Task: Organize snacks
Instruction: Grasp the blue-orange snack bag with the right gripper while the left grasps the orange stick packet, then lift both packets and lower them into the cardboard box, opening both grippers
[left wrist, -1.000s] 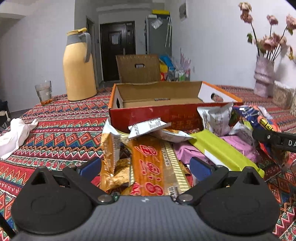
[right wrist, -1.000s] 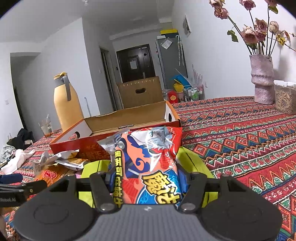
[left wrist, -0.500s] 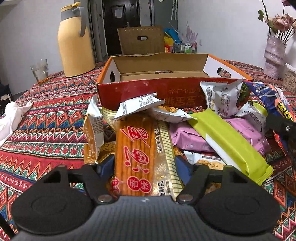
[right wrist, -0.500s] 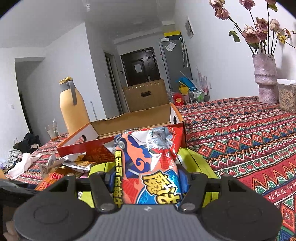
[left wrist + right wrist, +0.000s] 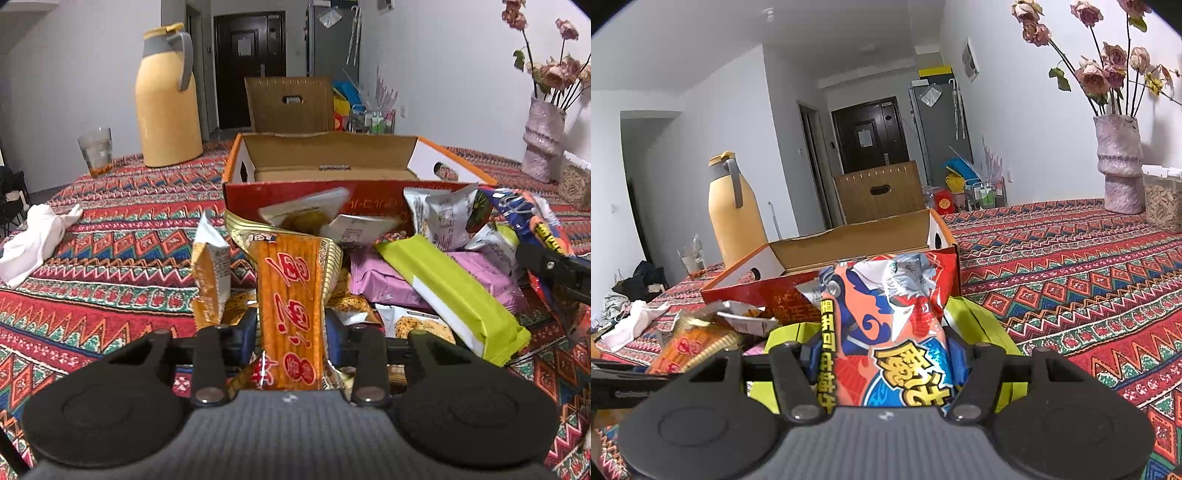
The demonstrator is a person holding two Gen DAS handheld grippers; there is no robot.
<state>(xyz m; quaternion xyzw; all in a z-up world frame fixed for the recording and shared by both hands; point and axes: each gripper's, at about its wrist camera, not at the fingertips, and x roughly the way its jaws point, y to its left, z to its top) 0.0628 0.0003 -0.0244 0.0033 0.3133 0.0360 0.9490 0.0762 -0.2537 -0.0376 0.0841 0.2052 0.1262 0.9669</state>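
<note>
Two tongs pinching: left tongs (image 5: 290, 328) orange stick pack (image 5: 290, 299), right tongs (image 5: 884, 354) red-blue snack bag (image 5: 886, 325).

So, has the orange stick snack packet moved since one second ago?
Yes. The orange stick snack packet now stands raised in the left gripper, reaching higher against the red box.

Glossy foil/plastic film seen on the orange stick-snack pack (image 5: 291, 306) & the red-blue chip bag (image 5: 886, 332); the lime-green pack (image 5: 450, 295) looks smoother, semi-matt. Box (image 5: 369, 201): cardboard, printed red outside, raw brown inside. Tablecloth (image 5: 122, 236): woven patterned cloth, matt. Gripper bodies: matt black plastic, w/ ribbed grey top. Jug (image 5: 166, 99): smooth plastic. Vase (image 5: 1117, 162): rough, textured.
</note>
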